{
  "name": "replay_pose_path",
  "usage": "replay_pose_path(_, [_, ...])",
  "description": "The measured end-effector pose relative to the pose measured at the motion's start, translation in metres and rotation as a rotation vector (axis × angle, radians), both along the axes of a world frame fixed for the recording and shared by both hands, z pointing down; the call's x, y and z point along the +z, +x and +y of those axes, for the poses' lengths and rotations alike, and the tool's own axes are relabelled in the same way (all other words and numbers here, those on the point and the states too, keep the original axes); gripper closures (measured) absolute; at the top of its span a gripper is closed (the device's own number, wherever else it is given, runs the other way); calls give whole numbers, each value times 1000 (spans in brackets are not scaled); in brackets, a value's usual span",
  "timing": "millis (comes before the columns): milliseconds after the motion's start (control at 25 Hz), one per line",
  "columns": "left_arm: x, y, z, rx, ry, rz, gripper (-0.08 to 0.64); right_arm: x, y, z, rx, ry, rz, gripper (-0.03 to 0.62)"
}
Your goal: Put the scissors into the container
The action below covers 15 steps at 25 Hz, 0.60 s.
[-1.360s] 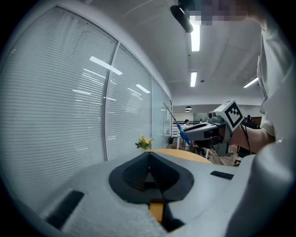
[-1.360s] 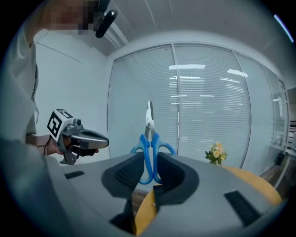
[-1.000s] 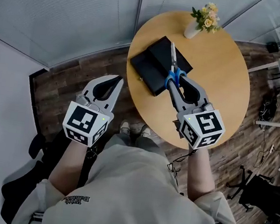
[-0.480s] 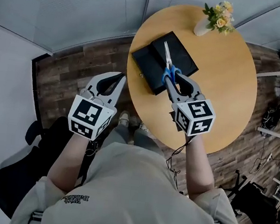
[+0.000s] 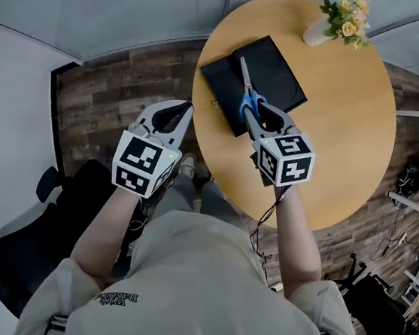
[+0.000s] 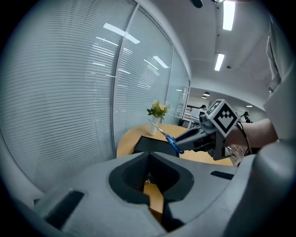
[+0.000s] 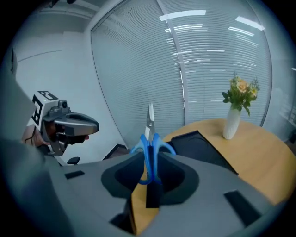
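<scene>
Scissors (image 5: 245, 88) with blue handles and steel blades hang over the near edge of a flat black container (image 5: 278, 73) on the round wooden table (image 5: 336, 125). My right gripper (image 5: 250, 117) is shut on the handles; the blades point away from me over the container. In the right gripper view the scissors (image 7: 149, 134) stand upright between the jaws of my right gripper (image 7: 149, 173), with the container (image 7: 203, 148) behind. My left gripper (image 5: 186, 108) hovers beside the table's left edge over the floor, shut and holding nothing. The left gripper view shows the left gripper (image 6: 155, 199), the scissors (image 6: 167, 137) and the container (image 6: 148, 146).
A white vase of yellow flowers (image 5: 337, 19) stands at the table's far edge, beyond the container. A black office chair (image 5: 38, 203) sits to my left on the wood floor. Window blinds (image 7: 208, 69) close off the far side.
The right gripper has kept the scissors and carried them slightly left over the container's near edge. The left gripper has hardly moved. The head camera has shifted.
</scene>
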<state>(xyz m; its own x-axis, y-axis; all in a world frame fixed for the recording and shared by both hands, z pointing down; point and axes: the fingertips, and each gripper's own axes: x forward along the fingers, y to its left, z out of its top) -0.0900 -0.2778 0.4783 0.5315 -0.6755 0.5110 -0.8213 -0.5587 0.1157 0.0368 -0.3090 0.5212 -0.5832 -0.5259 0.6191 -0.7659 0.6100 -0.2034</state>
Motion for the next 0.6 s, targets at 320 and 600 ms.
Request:
replay_pose_path(320, [39,12,-10,-27,-70,70,538,49,-10,-9,-32,-88,51,495])
replay_pose_path(600, [74,11,-3,-32,-155,37,538,90,-17,-9,-57,-186,107,495])
